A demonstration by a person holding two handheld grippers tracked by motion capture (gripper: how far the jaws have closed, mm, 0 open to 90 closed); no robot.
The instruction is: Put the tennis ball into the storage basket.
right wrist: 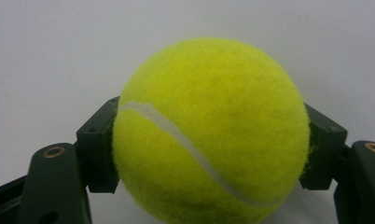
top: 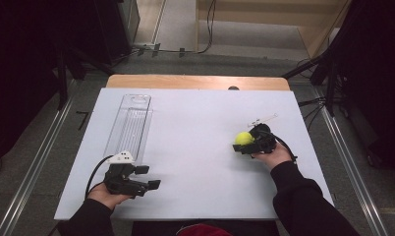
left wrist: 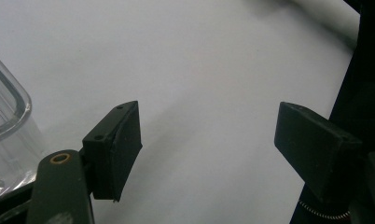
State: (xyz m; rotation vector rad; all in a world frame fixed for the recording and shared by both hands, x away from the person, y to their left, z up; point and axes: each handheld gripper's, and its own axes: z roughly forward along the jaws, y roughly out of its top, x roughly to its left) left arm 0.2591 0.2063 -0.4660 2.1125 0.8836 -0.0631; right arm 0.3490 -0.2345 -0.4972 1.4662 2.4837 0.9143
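Right claw [right wrist: 209, 144] clamped on the tennis ball [right wrist: 211, 130] above the surface [top: 195, 147]; left claw [left wrist: 209, 144] spread wide, holding nothing.

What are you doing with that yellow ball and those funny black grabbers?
A person at a white table holds a grabber in each hand. The right gripper is squeezed shut on a yellow tennis ball, one pad pressing each side. The left gripper is open with nothing between its jaws, near the close end of a long clear plastic tray with nothing visible in it. The ball is far from that tray.
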